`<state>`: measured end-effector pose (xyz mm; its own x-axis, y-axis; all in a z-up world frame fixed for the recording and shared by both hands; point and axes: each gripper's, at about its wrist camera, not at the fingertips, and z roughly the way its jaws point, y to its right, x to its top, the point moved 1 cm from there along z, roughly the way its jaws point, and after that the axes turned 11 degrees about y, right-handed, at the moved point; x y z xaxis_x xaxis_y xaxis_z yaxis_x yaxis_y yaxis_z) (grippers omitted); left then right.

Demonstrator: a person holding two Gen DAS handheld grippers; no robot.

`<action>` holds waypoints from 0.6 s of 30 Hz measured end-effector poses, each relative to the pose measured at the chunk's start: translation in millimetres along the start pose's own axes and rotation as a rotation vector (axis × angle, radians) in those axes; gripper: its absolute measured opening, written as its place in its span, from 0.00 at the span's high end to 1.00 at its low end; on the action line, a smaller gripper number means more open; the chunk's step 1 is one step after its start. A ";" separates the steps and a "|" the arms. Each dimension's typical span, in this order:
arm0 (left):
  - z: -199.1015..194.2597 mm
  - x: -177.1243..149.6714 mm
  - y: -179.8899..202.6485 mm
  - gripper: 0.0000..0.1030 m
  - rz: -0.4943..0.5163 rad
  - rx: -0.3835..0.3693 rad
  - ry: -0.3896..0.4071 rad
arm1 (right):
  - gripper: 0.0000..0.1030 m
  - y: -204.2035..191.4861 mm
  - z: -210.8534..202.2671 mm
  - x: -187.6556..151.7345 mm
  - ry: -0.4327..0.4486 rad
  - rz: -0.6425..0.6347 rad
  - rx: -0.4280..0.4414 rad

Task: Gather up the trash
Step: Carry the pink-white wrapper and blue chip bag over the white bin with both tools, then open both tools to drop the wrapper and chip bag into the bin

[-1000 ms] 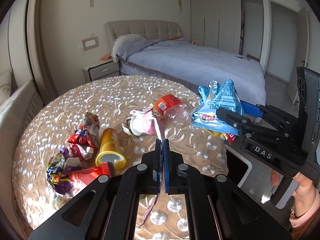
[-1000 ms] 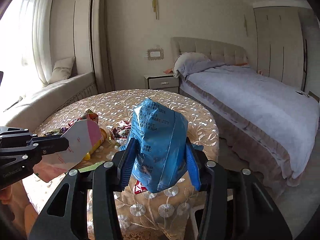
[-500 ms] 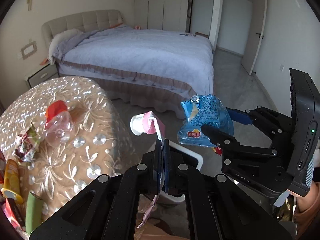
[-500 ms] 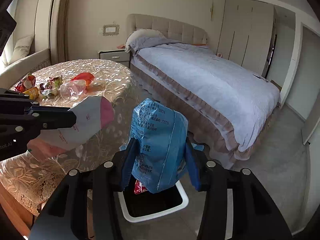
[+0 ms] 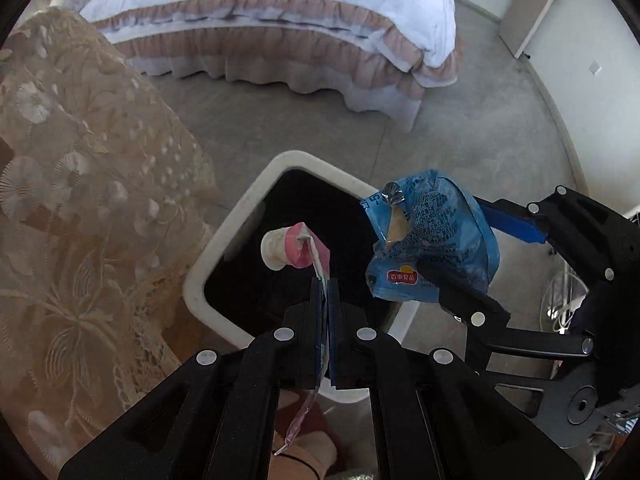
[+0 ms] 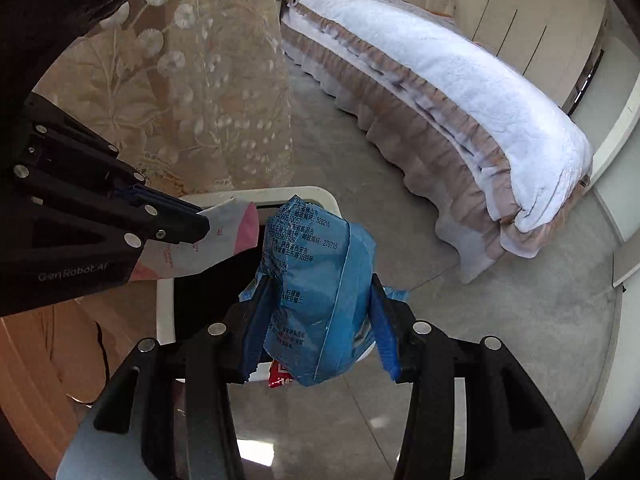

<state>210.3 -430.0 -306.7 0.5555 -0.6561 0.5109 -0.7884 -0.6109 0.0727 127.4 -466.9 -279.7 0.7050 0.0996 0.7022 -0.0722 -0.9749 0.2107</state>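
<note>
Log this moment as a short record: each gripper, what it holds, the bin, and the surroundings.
left gripper: shut on pink-and-white wrapper, held over the bin opening
right gripper: shut on blue chip bag, held above the bin's edge
trash bin: white rim, dark inside, on the floor beside the table
tablecloth: beige lace, hanging at left
bed: beyond the bin, white cover with frilled skirt
release: not yet done
</note>
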 end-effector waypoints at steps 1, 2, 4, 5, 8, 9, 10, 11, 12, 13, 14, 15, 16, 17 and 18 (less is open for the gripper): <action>7.6 -0.6 -2.2 0.98 0.002 0.004 -0.016 | 0.53 -1.7 7.8 -3.5 -0.012 -0.007 0.004; 14.4 -1.2 -3.8 0.98 0.005 0.003 -0.032 | 0.53 -2.2 14.3 -6.3 -0.023 -0.010 0.012; 27.0 -2.6 -6.6 0.98 0.003 -0.007 -0.059 | 0.53 -1.4 25.1 -11.7 -0.047 -0.010 0.026; 36.0 0.3 -7.3 0.98 0.000 -0.014 -0.074 | 0.52 -1.2 28.6 -14.1 -0.056 -0.013 0.025; 50.1 -5.0 -9.7 0.52 -0.012 -0.047 -0.111 | 0.04 2.3 34.2 -19.3 -0.066 -0.022 0.034; 55.8 -4.6 -10.9 0.19 -0.018 -0.039 -0.116 | 0.05 3.4 35.0 -21.7 -0.054 -0.026 0.028; 55.7 -6.2 -11.7 0.06 -0.012 -0.015 -0.095 | 0.05 3.9 36.3 -23.6 -0.066 -0.028 0.026; 56.3 -8.1 -11.0 0.05 -0.001 -0.002 -0.089 | 0.05 5.9 37.4 -24.7 -0.075 -0.026 0.023; 57.4 -9.5 -9.9 0.05 -0.001 -0.003 -0.093 | 0.05 8.2 38.0 -26.0 -0.077 -0.022 0.015; 57.6 -10.1 -9.9 0.05 -0.008 -0.009 -0.096 | 0.05 9.7 38.6 -26.9 -0.081 -0.020 0.010; 58.0 -9.5 -10.4 0.05 -0.014 -0.013 -0.097 | 0.05 10.6 38.3 -27.8 -0.087 -0.019 0.007; 56.8 -9.1 -10.3 0.05 -0.017 -0.011 -0.093 | 0.05 11.7 37.0 -28.2 -0.086 -0.021 0.001; 54.0 -9.6 -9.5 0.05 -0.018 -0.012 -0.086 | 0.05 12.3 34.9 -28.3 -0.081 -0.025 -0.008; 49.1 -8.8 -7.8 0.05 -0.018 -0.016 -0.081 | 0.05 12.2 32.0 -28.2 -0.075 -0.028 -0.015; 46.8 -6.1 -6.1 0.05 -0.020 -0.019 -0.078 | 0.05 12.7 28.7 -27.6 -0.070 -0.028 -0.018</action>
<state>224.2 -443.0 -350.3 0.5893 -0.6770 0.4408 -0.7814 -0.6162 0.0984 127.3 -487.7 -315.9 0.7543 0.1124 0.6469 -0.0638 -0.9680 0.2427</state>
